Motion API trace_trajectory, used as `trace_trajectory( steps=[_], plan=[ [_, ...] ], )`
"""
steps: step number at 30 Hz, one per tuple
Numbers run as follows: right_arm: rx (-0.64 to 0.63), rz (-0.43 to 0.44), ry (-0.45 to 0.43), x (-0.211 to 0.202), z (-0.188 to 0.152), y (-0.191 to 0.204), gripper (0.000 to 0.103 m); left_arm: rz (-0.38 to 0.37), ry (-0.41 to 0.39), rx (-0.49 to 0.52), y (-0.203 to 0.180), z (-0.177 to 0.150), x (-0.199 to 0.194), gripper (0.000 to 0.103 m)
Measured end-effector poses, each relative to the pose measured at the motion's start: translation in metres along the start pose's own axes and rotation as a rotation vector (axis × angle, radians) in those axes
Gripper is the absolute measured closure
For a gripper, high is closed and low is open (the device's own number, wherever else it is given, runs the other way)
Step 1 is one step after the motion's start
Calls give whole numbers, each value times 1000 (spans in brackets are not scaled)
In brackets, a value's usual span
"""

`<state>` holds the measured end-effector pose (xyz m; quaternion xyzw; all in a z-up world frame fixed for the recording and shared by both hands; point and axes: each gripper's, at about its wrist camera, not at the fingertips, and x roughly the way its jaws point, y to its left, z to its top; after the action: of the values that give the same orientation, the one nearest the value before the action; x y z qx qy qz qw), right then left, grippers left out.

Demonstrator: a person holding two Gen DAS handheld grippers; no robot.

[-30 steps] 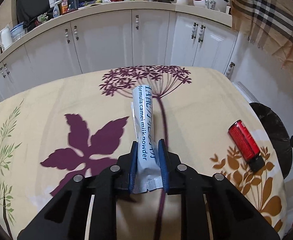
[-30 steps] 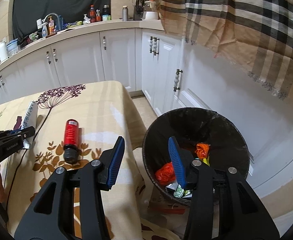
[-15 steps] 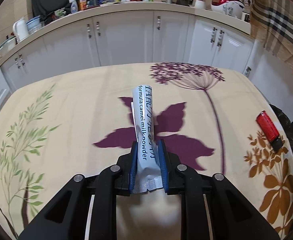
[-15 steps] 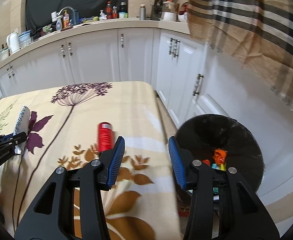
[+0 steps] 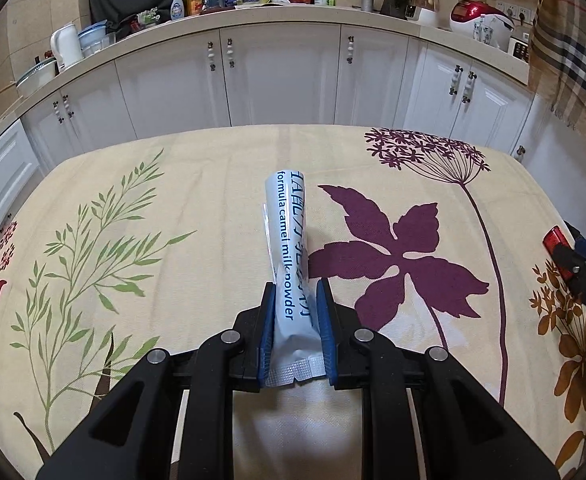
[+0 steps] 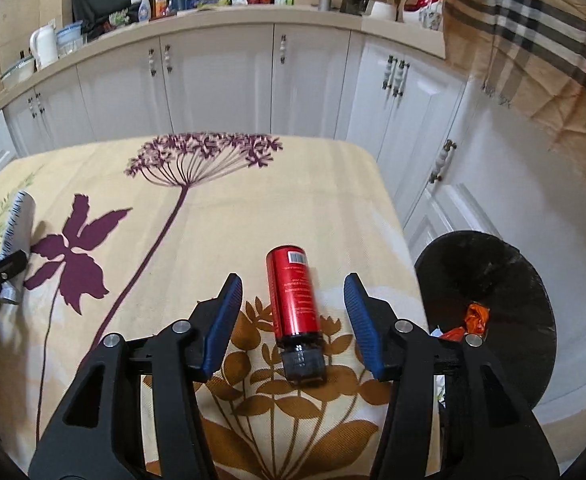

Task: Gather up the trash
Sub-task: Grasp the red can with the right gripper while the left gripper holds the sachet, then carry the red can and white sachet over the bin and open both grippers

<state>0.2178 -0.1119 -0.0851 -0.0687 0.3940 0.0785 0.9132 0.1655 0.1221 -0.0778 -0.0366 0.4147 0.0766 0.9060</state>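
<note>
Left gripper [image 5: 296, 320]: blue fingers [image 5: 268, 322] clamped on the crimped near end of a white powder sachet [image 5: 289, 248]. The sachet's long axis runs straight out between the fingers, its free end pointing away toward the white cabinets [image 5: 277, 76]; blue lettering runs along its length. It is held above the flowered tablecloth [image 5: 173, 200].

Right gripper [image 6: 293, 316]: blue fingers [image 6: 223, 320] apart, having just been opening, one on either side of the red bottle [image 6: 293, 296] without touching it.

Red bottle: lies on its side on the tablecloth, to the right of the sachet, near the cloth's right edge. Its long axis is nearly in line with the fingers, black cap toward the gripper, base with barcode pointing toward the cabinets.

Black bin [image 6: 489, 300]: on the floor to the right of the red bottle, past the tablecloth's edge, with orange and other scraps inside.
</note>
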Motion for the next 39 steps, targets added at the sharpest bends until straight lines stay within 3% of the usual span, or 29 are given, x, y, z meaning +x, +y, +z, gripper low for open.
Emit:
trace_trajectory(
  steps=[7, 12, 28, 39],
  plan=[
    [31, -3, 41, 7, -3, -4, 56, -15, -3, 0, 0, 0, 0, 82],
    [31, 5, 56, 8, -5, -4, 80, -20, -6, -5, 0, -2, -2, 82],
    [39, 22, -44, -44, -28, 2, 80, -69, -37, 20, -17, -16, -24, 82],
    [78, -19, -126, -87, -43, -22, 80, -151, -82, 100, -69, -19, -49, 82]
  ],
)
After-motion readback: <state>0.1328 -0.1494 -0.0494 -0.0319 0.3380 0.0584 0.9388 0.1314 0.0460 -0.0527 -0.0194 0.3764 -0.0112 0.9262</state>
